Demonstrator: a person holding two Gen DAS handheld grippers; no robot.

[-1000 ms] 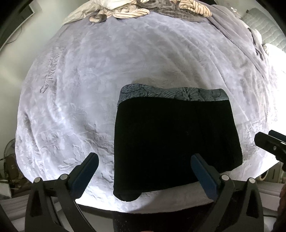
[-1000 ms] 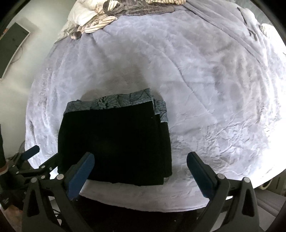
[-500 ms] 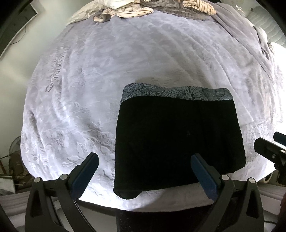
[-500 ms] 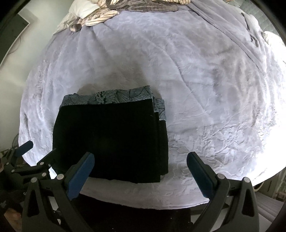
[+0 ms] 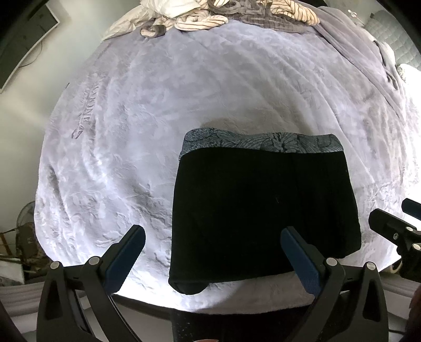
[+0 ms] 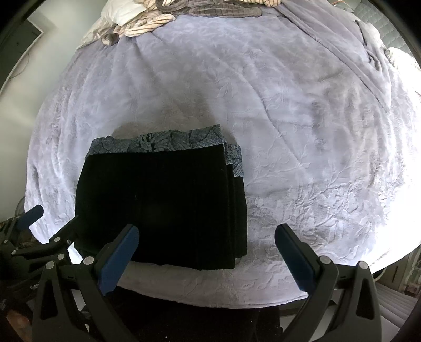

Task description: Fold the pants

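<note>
The black pants (image 5: 263,207) lie folded into a compact stack near the front edge of the bed, with a grey leaf-patterned waistband (image 5: 263,143) along the far side. They also show in the right wrist view (image 6: 163,207). My left gripper (image 5: 213,252) is open and empty, hovering above the front left part of the stack. My right gripper (image 6: 208,252) is open and empty, above the stack's front right corner. The right gripper shows at the right edge of the left wrist view (image 5: 394,231); the left gripper shows at the left of the right wrist view (image 6: 39,236).
A pale lilac embossed blanket (image 5: 184,92) covers the bed. Rumpled striped and white bedding (image 5: 210,13) is heaped at the far end. A grey throw (image 6: 342,47) lies along the right side. The bed's front edge drops off just below the pants.
Both grippers have pulled back and risen slightly from the bed, so the pants look a little smaller and farther. The pants have not moved. Both grippers stay open.
</note>
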